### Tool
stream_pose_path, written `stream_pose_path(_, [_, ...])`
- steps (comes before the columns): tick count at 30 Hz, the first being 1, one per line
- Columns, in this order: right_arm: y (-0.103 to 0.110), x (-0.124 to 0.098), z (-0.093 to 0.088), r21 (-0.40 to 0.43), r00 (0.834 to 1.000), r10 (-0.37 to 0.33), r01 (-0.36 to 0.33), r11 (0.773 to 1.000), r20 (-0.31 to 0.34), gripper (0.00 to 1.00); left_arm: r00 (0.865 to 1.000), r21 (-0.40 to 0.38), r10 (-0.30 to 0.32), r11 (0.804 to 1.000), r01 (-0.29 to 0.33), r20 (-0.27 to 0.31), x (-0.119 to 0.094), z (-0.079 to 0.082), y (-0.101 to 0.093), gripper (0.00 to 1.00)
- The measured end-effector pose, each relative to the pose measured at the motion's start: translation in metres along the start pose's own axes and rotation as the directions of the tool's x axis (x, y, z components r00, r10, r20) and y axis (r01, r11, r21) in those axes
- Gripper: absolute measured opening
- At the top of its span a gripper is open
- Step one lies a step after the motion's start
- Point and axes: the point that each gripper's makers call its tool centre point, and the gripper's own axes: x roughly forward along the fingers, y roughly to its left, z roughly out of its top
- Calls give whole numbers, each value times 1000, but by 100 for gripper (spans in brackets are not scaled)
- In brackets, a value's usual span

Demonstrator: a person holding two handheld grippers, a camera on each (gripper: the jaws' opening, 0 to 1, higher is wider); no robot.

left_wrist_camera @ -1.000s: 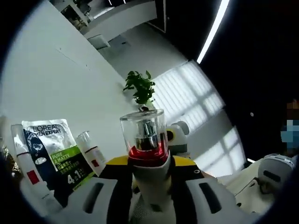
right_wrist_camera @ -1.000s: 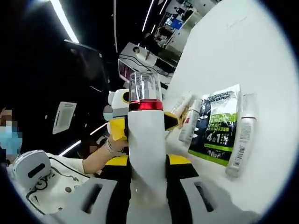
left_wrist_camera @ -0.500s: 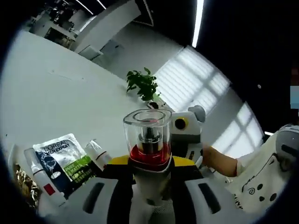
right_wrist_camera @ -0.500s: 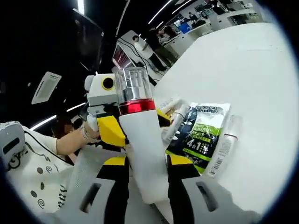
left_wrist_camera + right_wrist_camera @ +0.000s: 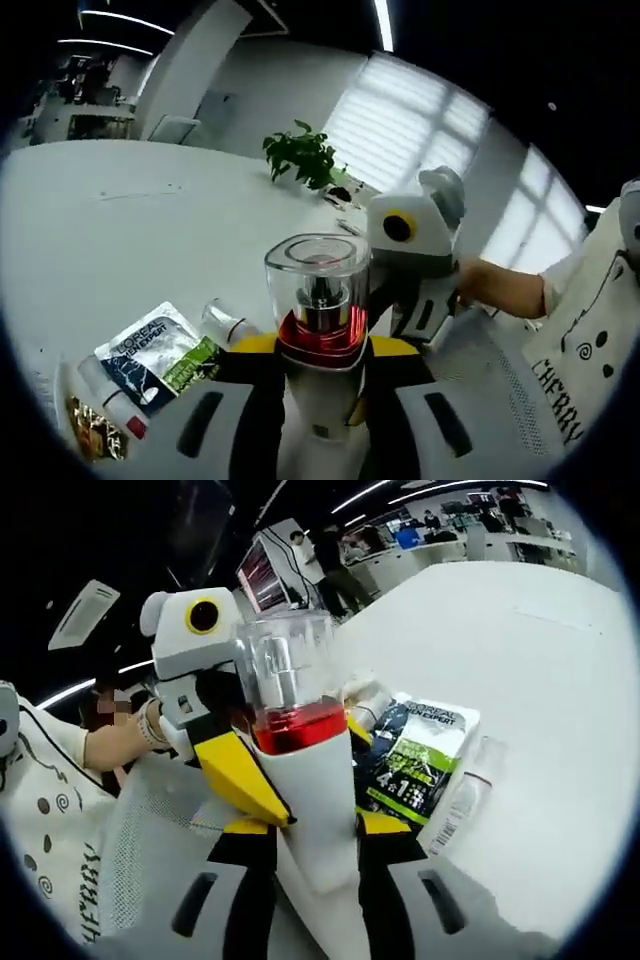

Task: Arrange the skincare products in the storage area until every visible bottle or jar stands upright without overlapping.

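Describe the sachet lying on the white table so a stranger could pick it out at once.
On the white table, among the skincare products lying flat, the sachet rests beside a slim tube. It alone is a flat pouch, dark blue with a green panel.

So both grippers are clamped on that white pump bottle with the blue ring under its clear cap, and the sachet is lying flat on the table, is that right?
Not quite: the ring under the clear cap of the white pump bottle is red, not blue, as the right gripper view shows. Both the left gripper and the right gripper do clamp it, and the sachet lies flat on the table.
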Motion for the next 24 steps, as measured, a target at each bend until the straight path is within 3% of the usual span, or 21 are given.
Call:
stream_pose_path(19, [-31,3,-8,-130,990,-128,119,984,-59,30,999,112,41,993,-40,-12,15,-7,7,23])
stream_pose_path(24, [-31,3,-6,-135,990,-129,120,983,-58,30,999,121,47,992,-45,-12,16,-6,8,23])
